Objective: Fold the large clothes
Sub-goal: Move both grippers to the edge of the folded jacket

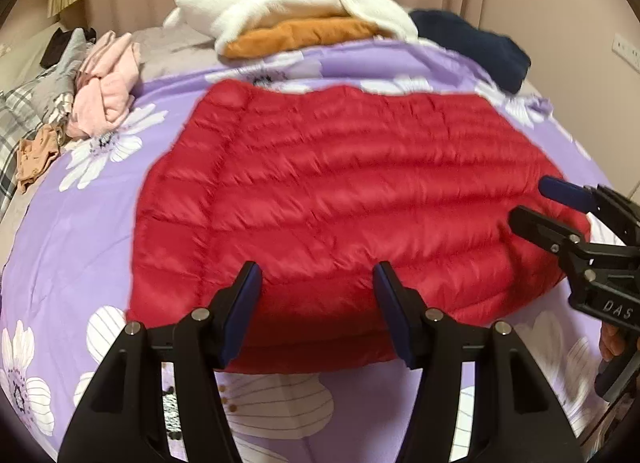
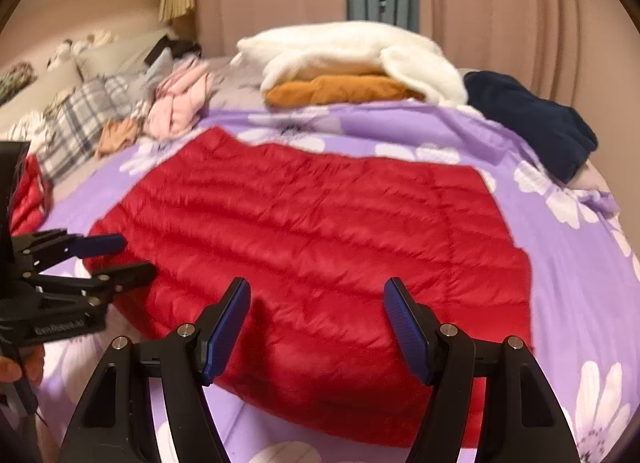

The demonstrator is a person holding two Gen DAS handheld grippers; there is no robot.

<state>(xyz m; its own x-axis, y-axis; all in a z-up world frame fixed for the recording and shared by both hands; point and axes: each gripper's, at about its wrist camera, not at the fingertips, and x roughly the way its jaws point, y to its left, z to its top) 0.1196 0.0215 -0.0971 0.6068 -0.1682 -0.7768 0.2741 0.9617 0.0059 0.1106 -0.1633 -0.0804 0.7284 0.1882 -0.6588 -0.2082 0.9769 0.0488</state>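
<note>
A red quilted down jacket (image 1: pixel 340 199) lies flat in a rough rectangle on the purple flowered bedspread (image 1: pixel 80 223); it also shows in the right wrist view (image 2: pixel 320 243). My left gripper (image 1: pixel 316 275) is open and empty, just above the jacket's near edge. My right gripper (image 2: pixel 316 295) is open and empty over the near part of the jacket. The right gripper shows in the left wrist view (image 1: pixel 532 203) over the jacket's right edge. The left gripper shows in the right wrist view (image 2: pixel 132 255) over the jacket's left edge.
A white fleece (image 1: pixel 288 3) on an orange garment (image 1: pixel 304 37) is stacked at the bed's far side, with a navy garment (image 1: pixel 480 47) to their right. Pink clothes (image 1: pixel 108 91), plaid cloth (image 2: pixel 76 123) and pillows (image 2: pixel 40 91) lie far left. Curtains (image 2: pixel 500 3) hang behind.
</note>
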